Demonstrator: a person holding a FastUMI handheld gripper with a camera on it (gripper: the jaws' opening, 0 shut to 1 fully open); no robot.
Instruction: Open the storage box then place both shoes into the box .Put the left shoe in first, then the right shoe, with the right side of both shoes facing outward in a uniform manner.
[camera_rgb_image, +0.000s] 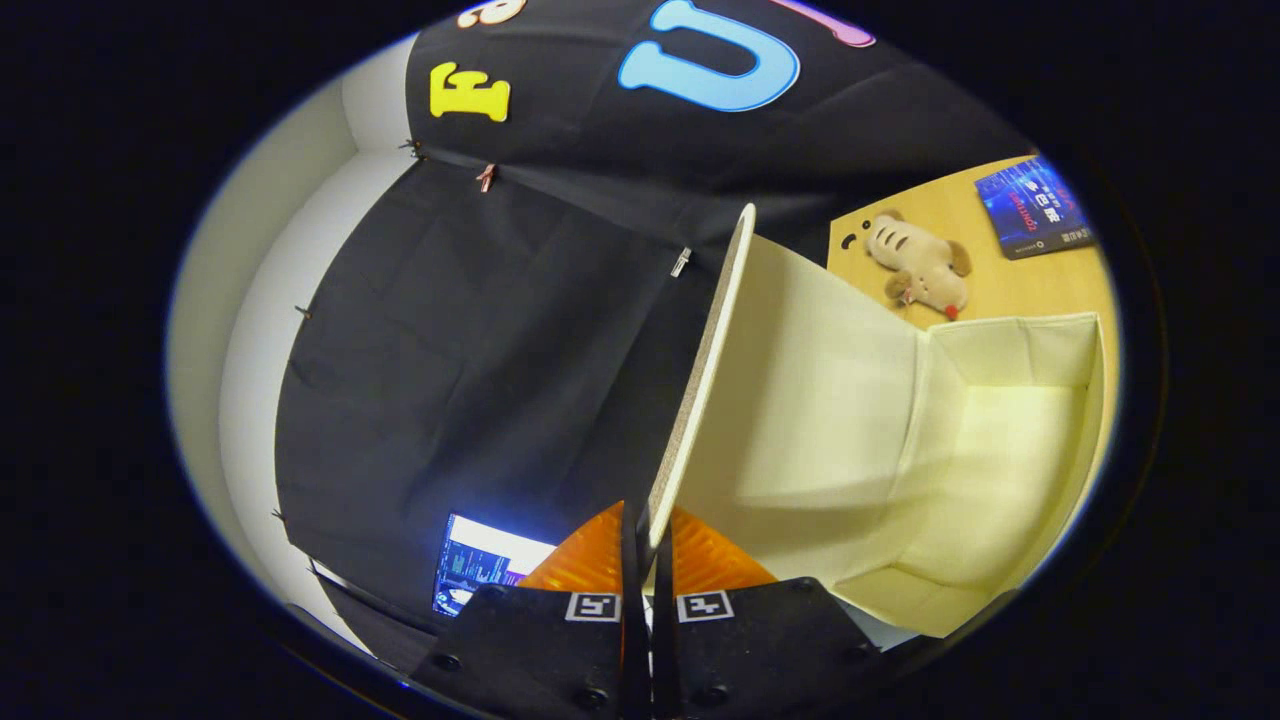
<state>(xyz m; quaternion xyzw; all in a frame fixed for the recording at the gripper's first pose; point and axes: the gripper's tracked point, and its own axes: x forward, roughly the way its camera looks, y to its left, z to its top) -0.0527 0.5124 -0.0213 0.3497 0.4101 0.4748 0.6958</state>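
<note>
My gripper (648, 535) is shut on the lid (800, 400) of the cream storage box, both fingers pinching the lid's thin edge. The lid is swung up and stands edge-on ahead of the fingers, its pale inner face turned toward the box. To the right of the lid the box's open inside (1010, 450) shows, with cream walls and nothing in it that I can see. The view is tilted on its side.
Beyond the box lies a wooden tabletop (1010, 290) with a plush toy animal (920, 268) and a dark blue book (1035, 208). A lit screen (485, 565) glows low to the left of the fingers, below the black cloth wall.
</note>
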